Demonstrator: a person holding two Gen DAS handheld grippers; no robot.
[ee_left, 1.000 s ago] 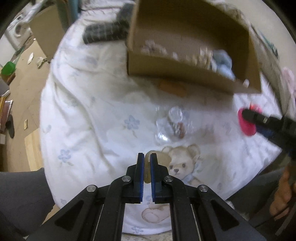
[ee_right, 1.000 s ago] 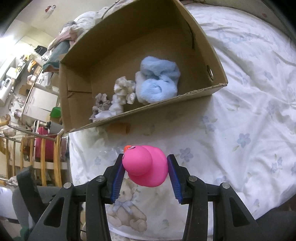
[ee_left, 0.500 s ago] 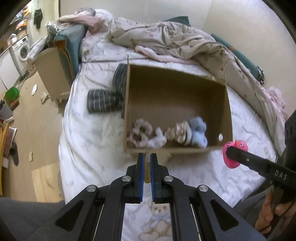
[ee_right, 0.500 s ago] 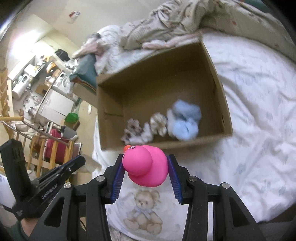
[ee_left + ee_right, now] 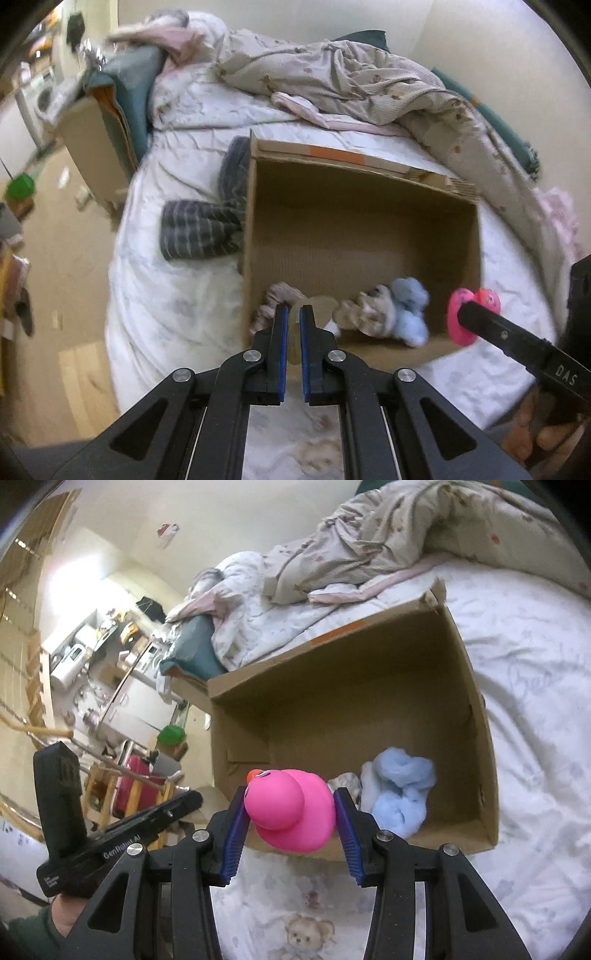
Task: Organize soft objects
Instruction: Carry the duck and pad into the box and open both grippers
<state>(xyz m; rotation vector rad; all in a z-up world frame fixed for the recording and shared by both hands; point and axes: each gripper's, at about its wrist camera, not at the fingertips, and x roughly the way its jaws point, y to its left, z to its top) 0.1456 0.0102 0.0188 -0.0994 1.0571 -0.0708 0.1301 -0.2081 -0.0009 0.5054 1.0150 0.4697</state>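
Right gripper [image 5: 291, 812] clamped on a pink rubber duck [image 5: 290, 810], blue pads touching both flanks, duck upright, orange beak pointing left in the right wrist view. Duck hangs in the air just short of the near wall of the cardboard box [image 5: 480, 782]; bed sheet [image 5: 535, 738] with bear print below. Same duck seen from the left wrist at [image 5: 471, 314], off the box's right near corner, outside the rim.

Left gripper [image 5: 291, 328] fingers nearly together, pinching a thin tan piece [image 5: 321, 308]; can't tell what it is, looks flat, maybe card or cloth. It sits over the near-left part of the box, roughly above the rim.

Inside the box, along the near wall: a brownish scrunchie [image 5: 275, 297] at left, a beige frilly scrunchie [image 5: 369, 312] in the middle, a light blue fluffy thing [image 5: 410, 310] at right, the last two touching. Rest of box floor bare, far half free.

Key relation: the box opening lies straight ahead and slightly below the duck, so my guess is forward over the near wall, then release. Right hand carries the duck; left is already closer to the box interior.

Beyond the box: striped dark cloth [image 5: 201, 230] against its left wall, rumpled blanket [image 5: 351, 85] farther back.
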